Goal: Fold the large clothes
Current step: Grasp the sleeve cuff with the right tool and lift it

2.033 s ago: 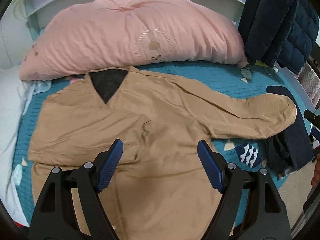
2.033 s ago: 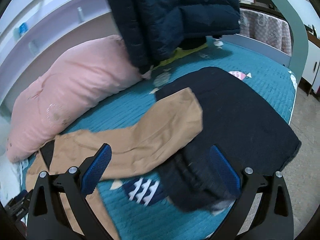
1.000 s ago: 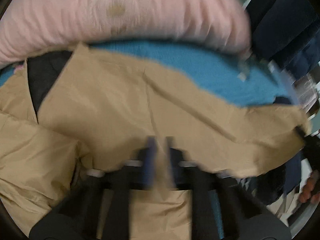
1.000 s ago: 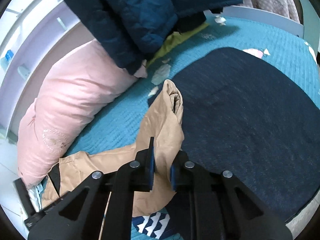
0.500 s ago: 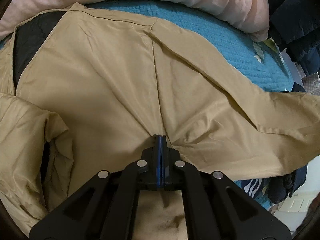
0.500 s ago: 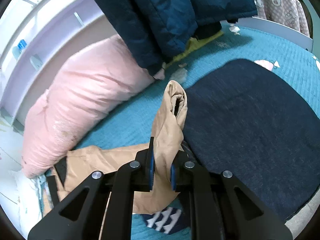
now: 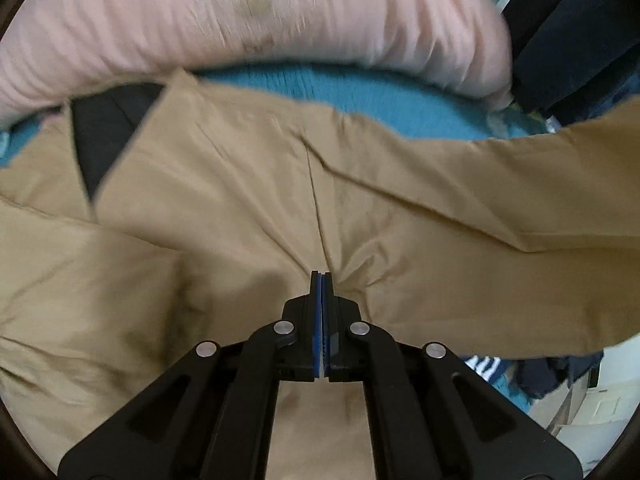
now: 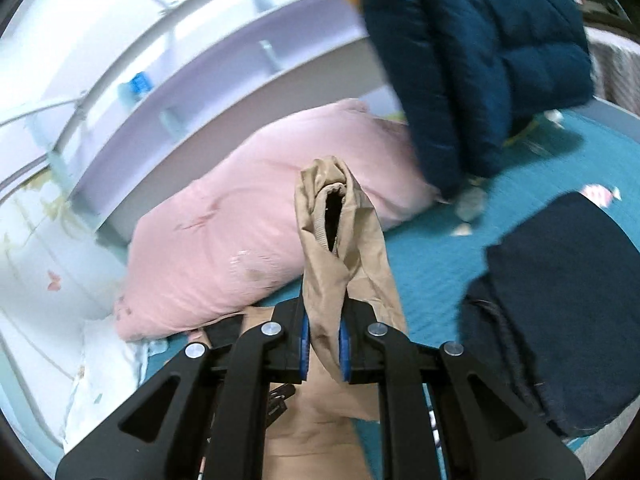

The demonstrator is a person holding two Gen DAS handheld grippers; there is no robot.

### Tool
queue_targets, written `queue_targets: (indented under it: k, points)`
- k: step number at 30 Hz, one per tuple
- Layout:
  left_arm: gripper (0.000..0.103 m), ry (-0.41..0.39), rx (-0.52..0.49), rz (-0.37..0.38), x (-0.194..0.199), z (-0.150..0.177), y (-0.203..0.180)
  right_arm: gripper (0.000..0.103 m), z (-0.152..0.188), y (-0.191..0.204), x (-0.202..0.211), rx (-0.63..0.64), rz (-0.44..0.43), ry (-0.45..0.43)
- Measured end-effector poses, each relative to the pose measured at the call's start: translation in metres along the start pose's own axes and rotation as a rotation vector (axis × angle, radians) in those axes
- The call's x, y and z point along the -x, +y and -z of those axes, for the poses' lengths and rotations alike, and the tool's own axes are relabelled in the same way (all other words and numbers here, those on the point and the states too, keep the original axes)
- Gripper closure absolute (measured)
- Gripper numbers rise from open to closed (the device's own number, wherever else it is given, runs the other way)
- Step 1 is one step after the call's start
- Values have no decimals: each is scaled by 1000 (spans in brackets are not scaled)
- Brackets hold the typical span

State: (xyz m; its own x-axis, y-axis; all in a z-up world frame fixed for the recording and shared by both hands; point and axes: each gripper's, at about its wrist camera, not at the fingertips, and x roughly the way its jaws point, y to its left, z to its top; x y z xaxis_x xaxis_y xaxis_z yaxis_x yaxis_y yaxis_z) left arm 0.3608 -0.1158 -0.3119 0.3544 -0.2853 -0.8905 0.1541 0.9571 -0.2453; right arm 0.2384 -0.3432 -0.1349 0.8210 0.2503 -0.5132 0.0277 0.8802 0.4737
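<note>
A tan jacket (image 7: 224, 184) lies spread on the teal bed cover (image 7: 360, 100), its dark-lined neck opening towards the far left, just short of the pink pillow (image 7: 240, 12) along the far side. The left gripper (image 7: 321, 280) has its fingers pressed together on a pinch of the jacket's cloth near the armpit seam, with creases fanning out from that spot. The right gripper (image 8: 323, 334) has its fingers narrow, clamped on the sleeve (image 8: 336, 248), whose open cuff stands up above them. A dark blue garment (image 8: 560, 300) lies on the right of the bed, and a navy puffer coat (image 8: 480, 52) hangs at the far right.
</note>
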Motion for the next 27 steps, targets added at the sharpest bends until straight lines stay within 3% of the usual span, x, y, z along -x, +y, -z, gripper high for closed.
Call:
queue_targets:
  k: [5,6,7,8,9,11,14,19,27]
  points:
    - [102,-78,-3,-51,54,-1,26,93,7,56,-9,60,-62,18]
    - [92,-91,2,-62,67,1,35,93,10,70,-12,73,-77,27]
    - [64,-102,7,-79,78,4,44,93,13,79,-15,79,-87,33]
    - [51,-128,6,-108,93,7,55,93,17,89,-18,88,-98,41]
    - [46,-159,1,-126,105,10,63,93,21,99,-22,97,-108,50]
    - [46,-198,4,-161,130,15,84,93,31,122,-34,117,-132,74]
    - [46,-205,43,-180,155,23,117,93,48,151,-50,139,-154,107]
    - [45,-232,73,-275,186,37,170,93,76,196,-83,160,-185,172]
    - [45,-232,159,-306,209,61,237,93,124,245,-127,181,-209,276]
